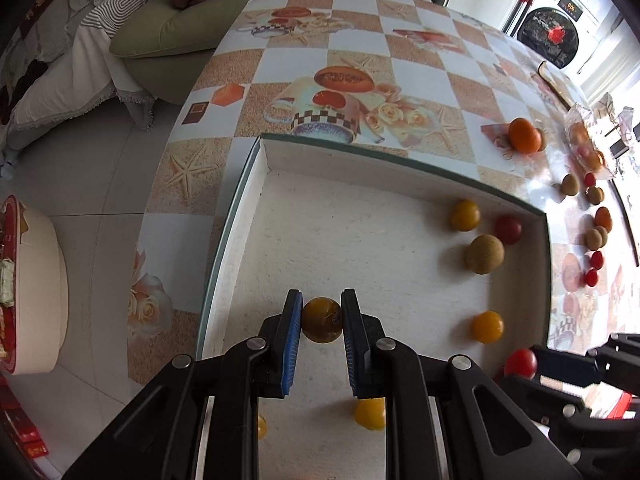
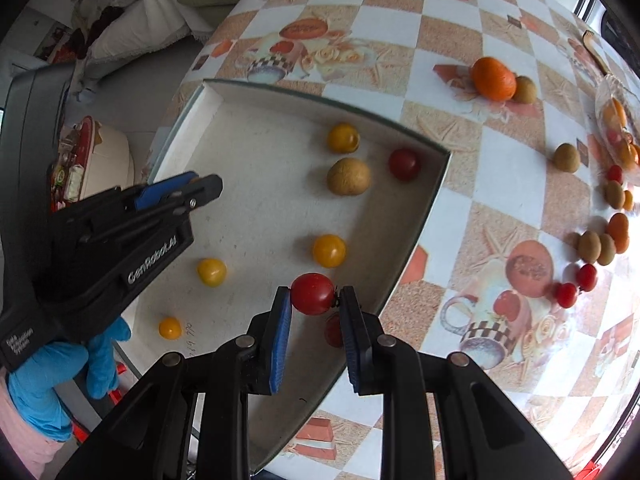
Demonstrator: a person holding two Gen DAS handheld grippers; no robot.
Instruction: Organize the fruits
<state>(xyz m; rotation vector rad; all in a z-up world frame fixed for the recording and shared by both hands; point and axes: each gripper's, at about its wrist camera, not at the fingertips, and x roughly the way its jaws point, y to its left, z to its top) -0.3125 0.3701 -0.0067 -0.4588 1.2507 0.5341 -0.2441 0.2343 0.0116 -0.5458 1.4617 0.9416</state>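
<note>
My left gripper (image 1: 321, 309) is shut on a dark yellow cherry tomato (image 1: 322, 322) above the floor of a white box (image 1: 360, 152). Over the same box (image 2: 256, 184), near its right wall, my right gripper (image 2: 314, 295) is shut on a red cherry tomato (image 2: 312, 294). Lying in the box are a brown longan (image 2: 348, 176), a red tomato (image 2: 405, 164) and several yellow tomatoes, one of them (image 2: 329, 250) just ahead of the right gripper. In the right wrist view the left gripper (image 2: 208, 188) shows side-on and its fruit is hidden.
An orange (image 2: 493, 79) and a longan (image 2: 524, 89) lie on the patterned tablecloth (image 2: 440, 20). More longans, red tomatoes and small oranges cluster at the table's right side (image 2: 596, 244), by a clear plastic dish (image 2: 614, 120). A blue-gloved hand (image 2: 48, 368) holds the left gripper. A sofa (image 1: 168, 40) stands beyond the table.
</note>
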